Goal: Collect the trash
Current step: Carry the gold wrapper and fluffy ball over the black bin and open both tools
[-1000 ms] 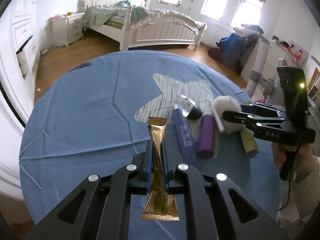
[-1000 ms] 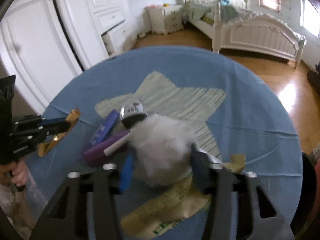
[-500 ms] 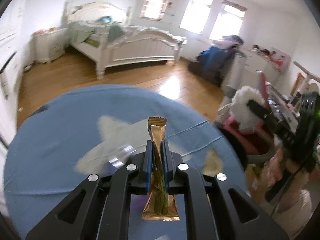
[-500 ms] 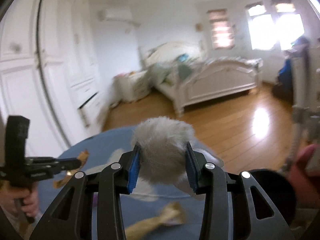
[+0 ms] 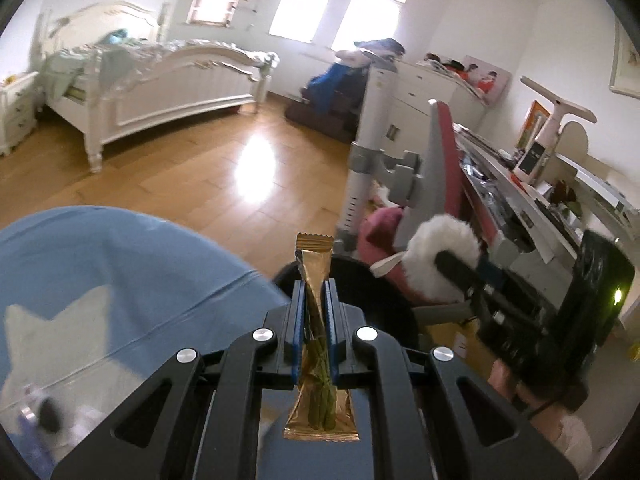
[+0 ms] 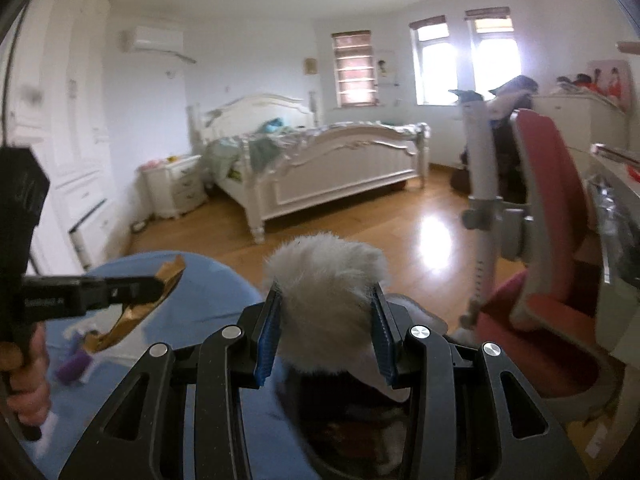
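Two loads are now off the bench and swung toward the black bin. Left tool [image 5: 315, 312] is clamped tight on the gold wrapper [image 5: 318, 344], which stands upright between the pads at centre of the left wrist frame, its top edge over the bin [image 5: 384, 300] rim. A second ago that view looked square across the blue bench [image 5: 120, 264] at the remaining litter; the bench now sits in the lower left, so the hand has turned away from it. Right tool [image 6: 326, 320] grips the white fluffy ball [image 6: 326, 296], pads pressed into its sides, at lower centre of the right wrist frame; the ball was on the bench a second ago. The dark bin opening shows below it, blurred. Judgement: both items are near drop position. Further back, purple tube [image 6: 74, 362] and other bits remain on the bench at lower left, so the task needs more trips.
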`<state>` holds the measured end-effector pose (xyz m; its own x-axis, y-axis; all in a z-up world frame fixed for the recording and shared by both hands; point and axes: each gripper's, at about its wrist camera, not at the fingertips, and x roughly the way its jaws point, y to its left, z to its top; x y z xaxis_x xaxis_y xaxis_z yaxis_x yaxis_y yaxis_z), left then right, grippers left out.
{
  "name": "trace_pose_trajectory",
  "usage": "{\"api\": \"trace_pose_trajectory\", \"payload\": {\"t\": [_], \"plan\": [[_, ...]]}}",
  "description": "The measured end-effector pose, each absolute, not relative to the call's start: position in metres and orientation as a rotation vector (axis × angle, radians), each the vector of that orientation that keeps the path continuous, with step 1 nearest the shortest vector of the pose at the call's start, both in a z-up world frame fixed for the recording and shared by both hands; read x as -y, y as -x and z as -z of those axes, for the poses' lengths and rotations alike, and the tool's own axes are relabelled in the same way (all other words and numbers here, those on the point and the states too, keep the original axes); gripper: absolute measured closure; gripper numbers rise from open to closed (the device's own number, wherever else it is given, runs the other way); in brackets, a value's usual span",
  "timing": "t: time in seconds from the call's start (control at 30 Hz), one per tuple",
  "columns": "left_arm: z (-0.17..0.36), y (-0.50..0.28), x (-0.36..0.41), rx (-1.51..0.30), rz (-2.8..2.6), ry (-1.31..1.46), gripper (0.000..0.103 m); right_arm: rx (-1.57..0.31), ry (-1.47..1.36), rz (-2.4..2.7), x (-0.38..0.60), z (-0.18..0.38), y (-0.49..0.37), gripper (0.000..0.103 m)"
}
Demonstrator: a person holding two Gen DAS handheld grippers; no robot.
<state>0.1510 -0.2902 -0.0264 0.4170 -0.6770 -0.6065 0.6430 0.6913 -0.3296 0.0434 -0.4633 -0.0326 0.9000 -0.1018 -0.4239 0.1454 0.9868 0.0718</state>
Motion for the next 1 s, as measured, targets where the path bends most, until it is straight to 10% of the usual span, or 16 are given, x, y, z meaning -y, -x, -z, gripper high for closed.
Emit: {"api": "trace_pose_trajectory", "payload": {"t": [1.0], "plan": [[0.070,-0.175,0.407,-0.895,0.936,-0.029,0.090,-0.510,-0.117,0.235,0.517,0.073,-0.065,0.058]]}}
